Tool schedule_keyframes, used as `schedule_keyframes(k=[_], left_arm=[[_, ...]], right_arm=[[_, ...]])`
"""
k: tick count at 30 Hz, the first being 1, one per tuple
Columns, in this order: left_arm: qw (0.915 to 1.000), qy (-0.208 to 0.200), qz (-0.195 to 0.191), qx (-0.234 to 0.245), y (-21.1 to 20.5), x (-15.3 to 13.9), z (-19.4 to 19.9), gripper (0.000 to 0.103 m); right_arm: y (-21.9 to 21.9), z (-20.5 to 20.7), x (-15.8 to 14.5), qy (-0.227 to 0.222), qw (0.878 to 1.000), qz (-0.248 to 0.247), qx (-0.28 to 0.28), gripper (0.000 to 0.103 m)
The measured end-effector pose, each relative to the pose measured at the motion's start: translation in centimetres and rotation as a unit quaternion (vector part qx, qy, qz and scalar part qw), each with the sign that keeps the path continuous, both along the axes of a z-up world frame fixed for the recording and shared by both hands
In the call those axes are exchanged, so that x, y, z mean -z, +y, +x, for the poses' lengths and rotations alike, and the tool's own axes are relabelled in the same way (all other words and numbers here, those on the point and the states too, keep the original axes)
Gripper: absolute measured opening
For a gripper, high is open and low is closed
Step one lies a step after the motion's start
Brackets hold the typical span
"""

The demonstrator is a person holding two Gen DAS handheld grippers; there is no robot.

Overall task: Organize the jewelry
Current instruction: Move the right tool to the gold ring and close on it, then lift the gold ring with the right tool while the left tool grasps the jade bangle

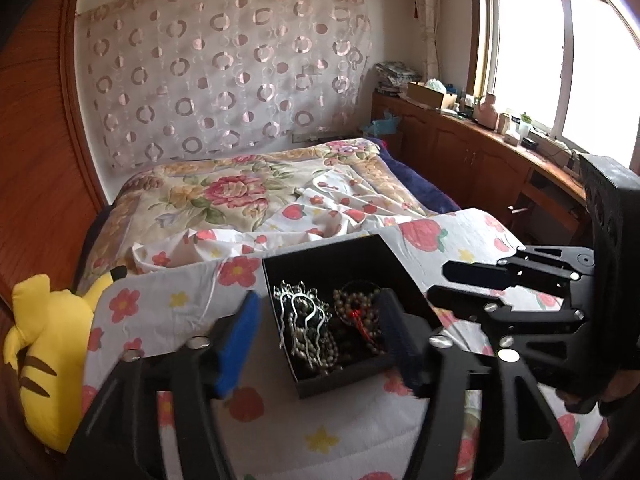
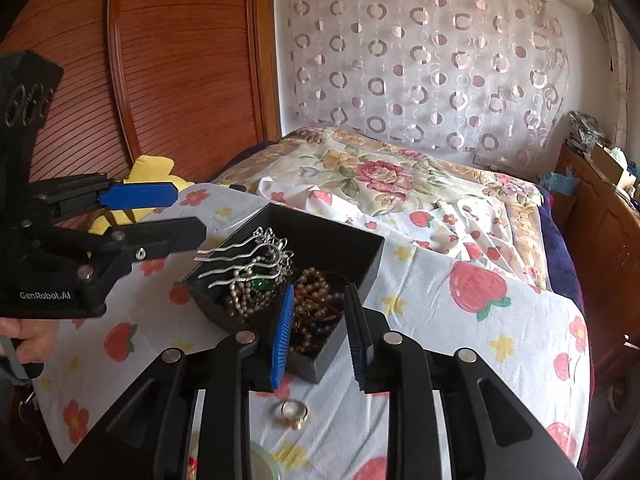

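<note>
I had both grippers hovering at the black box (image 2: 320, 236) of tangled jewelry on the strawberry sheet (image 2: 460, 320). The right gripper (image 2: 318, 332) was half open and empty, the left gripper (image 1: 316, 336) wide open and empty. A pinch at the beads (image 2: 316, 300) risked dragging the hairpin (image 2: 244, 256) out too, and a gold ring (image 2: 294, 412) lay loose below, easily knocked off.

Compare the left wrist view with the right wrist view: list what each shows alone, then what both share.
Left wrist only: the window and the cluttered wooden counter below it.
Right wrist only: a gold ring on the strawberry sheet and a pale green bangle edge, both outside the box.
Both: the black jewelry box holding a silver hair comb and beaded strands, the yellow plush, and both open tools.
</note>
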State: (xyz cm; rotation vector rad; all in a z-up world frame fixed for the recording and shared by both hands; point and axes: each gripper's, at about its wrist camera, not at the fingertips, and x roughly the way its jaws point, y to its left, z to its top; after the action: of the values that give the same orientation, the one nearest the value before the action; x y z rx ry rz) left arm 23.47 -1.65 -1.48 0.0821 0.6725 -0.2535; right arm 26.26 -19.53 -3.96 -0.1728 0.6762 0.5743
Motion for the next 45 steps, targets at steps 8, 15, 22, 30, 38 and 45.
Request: schedule_keyframes(k=[8, 15, 22, 30, 38, 45], left_arm=[[0.9999, -0.008, -0.002, -0.010, 0.8, 1.7, -2.3, 0.089], [0.9997, 0.009, -0.021, -0.004, 1.7, 4.2, -5.1, 0.089], [0.9991, 0.036, -0.023, -0.003, 2.1, 6.9, -6.8, 0.089], [0.9987, 0.046, -0.021, 0.005, 1.8, 7.9, -7.8, 0.089], [0.9981, 0.057, -0.019, 0.017, 0.5, 8.3, -8.2, 0.089], [0.9968, 0.069, -0.019, 0.036, -1.4, 8.7, -8.3, 0.089]], right_arm=[[-1.4, -2.8, 1.3, 0.010, 1.000, -0.012, -0.024, 0.028], [-1.3, -3.6, 5.3, 0.055, 0.996, -0.046, -0.048, 0.028], [-0.2, -3.3, 7.5, 0.076, 0.993, -0.070, -0.054, 0.028], [0.6, -3.0, 7.4, 0.076, 0.992, -0.082, -0.056, 0.018], [-0.8, -3.9, 6.7, 0.066, 0.994, -0.069, -0.053, 0.011], [-3.6, -6.4, 5.6, 0.046, 0.997, -0.053, -0.035, 0.011]])
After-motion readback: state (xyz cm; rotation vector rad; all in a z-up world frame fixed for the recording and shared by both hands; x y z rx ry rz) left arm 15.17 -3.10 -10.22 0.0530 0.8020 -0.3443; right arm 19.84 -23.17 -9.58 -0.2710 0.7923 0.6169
